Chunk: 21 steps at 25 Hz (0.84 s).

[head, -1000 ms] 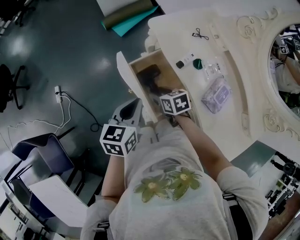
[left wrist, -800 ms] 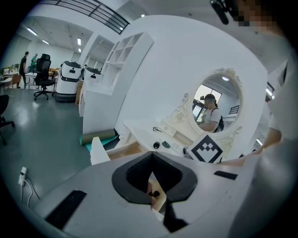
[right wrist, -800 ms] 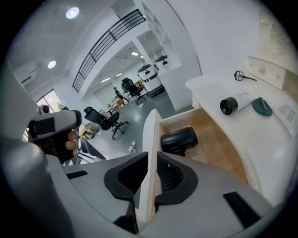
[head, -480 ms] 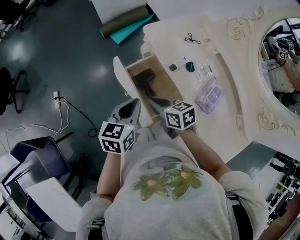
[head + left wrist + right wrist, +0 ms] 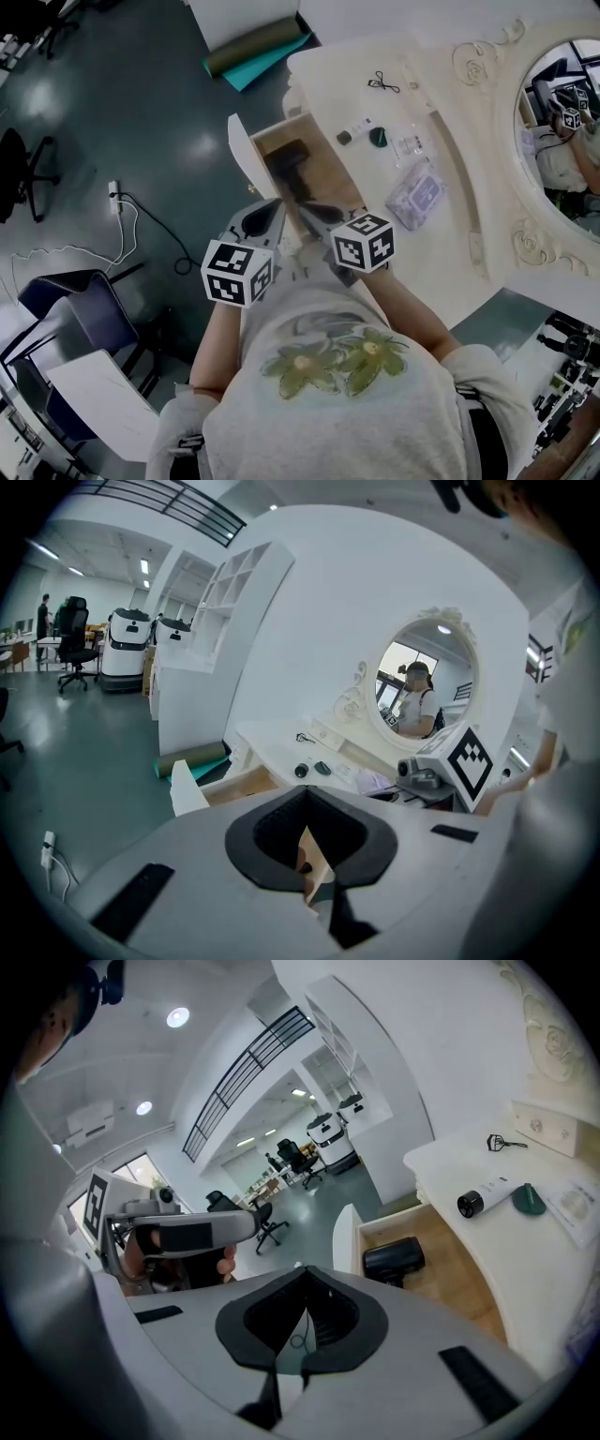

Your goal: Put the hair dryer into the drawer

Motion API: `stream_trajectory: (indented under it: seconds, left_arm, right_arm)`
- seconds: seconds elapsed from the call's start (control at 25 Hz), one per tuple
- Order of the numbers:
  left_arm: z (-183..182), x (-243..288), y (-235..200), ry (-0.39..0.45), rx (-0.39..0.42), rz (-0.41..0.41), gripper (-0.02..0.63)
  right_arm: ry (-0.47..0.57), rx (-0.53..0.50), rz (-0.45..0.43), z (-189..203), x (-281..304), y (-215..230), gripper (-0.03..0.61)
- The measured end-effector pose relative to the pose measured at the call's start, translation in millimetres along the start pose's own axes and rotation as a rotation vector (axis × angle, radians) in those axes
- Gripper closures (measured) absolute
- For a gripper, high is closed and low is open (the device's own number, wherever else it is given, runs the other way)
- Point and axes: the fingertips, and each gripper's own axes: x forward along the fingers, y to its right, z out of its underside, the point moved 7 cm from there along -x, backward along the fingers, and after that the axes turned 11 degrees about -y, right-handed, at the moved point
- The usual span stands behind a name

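**Hair dryer** point(image 5: 292, 172): black, matt, blocky body. Lying on the bare wood floor of the open drawer point(image 5: 333, 167), close to its white front panel.

**Drawer:** pale timber box with a smooth white front, pulled out from the cream bench point(image 5: 328, 80) with carved scrollwork.

**Left tool** point(image 5: 314, 878): grey moulded shell, black pads, jaws together and empty. Held beside the drawer's front panel.

**Right tool** point(image 5: 300, 1344): same build, jaws just closed together with nothing between them. Held above the drawer, clear of the hair dryer.

**On the bench top:**
- white tube point(image 5: 358, 129) with a black cap
- dark green rounded piece point(image 5: 378, 136)
- soft lilac pouch point(image 5: 419, 192) in clear wrap
- thin black wire implement point(image 5: 380, 82)

**Oval mirror** point(image 5: 562, 112): ornate cream frame.

**Rolled mat** point(image 5: 255, 45): olive over teal, on the glossy dark floor.
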Motion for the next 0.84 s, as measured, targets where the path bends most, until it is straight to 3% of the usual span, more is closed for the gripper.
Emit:
stream_trajectory:
  seconds: [0.84]
  left_arm:
    - [10.3, -0.9, 8.8, -0.011, 0.006, 0.004, 0.604]
  right_arm:
    - [0.002, 0.012, 0.026, 6.9, -10.1, -2.4, 0.555]
